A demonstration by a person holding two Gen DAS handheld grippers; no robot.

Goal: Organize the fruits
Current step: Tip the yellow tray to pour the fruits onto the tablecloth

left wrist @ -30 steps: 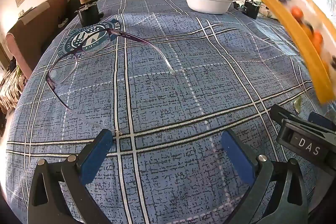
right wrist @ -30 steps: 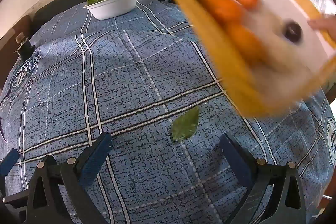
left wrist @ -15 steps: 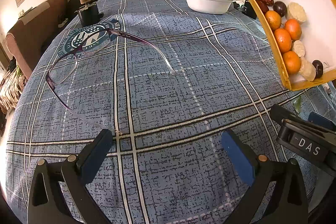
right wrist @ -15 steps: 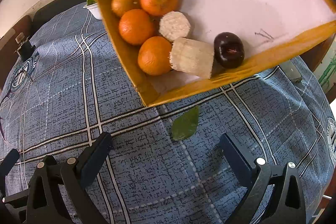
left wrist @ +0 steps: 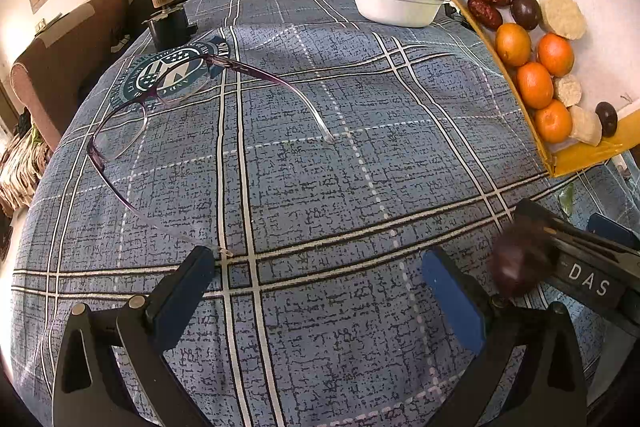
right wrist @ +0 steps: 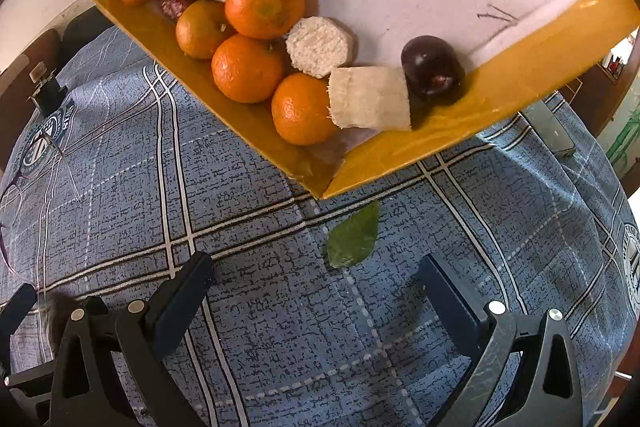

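Note:
A yellow-rimmed white tray (right wrist: 500,91) is held tilted above the blue checked tablecloth, also in the left wrist view (left wrist: 584,153). Several oranges (right wrist: 264,5), dark plums (right wrist: 432,67), red dates (left wrist: 486,13) and pale sugarcane pieces (right wrist: 370,99) have slid to its lower corner. A blurred dark fruit (left wrist: 516,267) is in the air or on the cloth beside my right gripper's body. My left gripper (left wrist: 316,291) is open and empty, low over the cloth. My right gripper (right wrist: 316,291) is open and empty, below the tray.
A green leaf (right wrist: 354,237) lies on the cloth under the tray's corner. Purple glasses (left wrist: 168,107) lie at the left. A white bowl of greens (left wrist: 396,7) and a small black device (left wrist: 168,21) stand at the far edge. A phone (right wrist: 548,127) lies at the right.
The tray has swung in over the table and tilted further; the fruits slid to its lower corner. A dark fruit has appeared, blurred, near my right gripper. Both grippers have stayed put.

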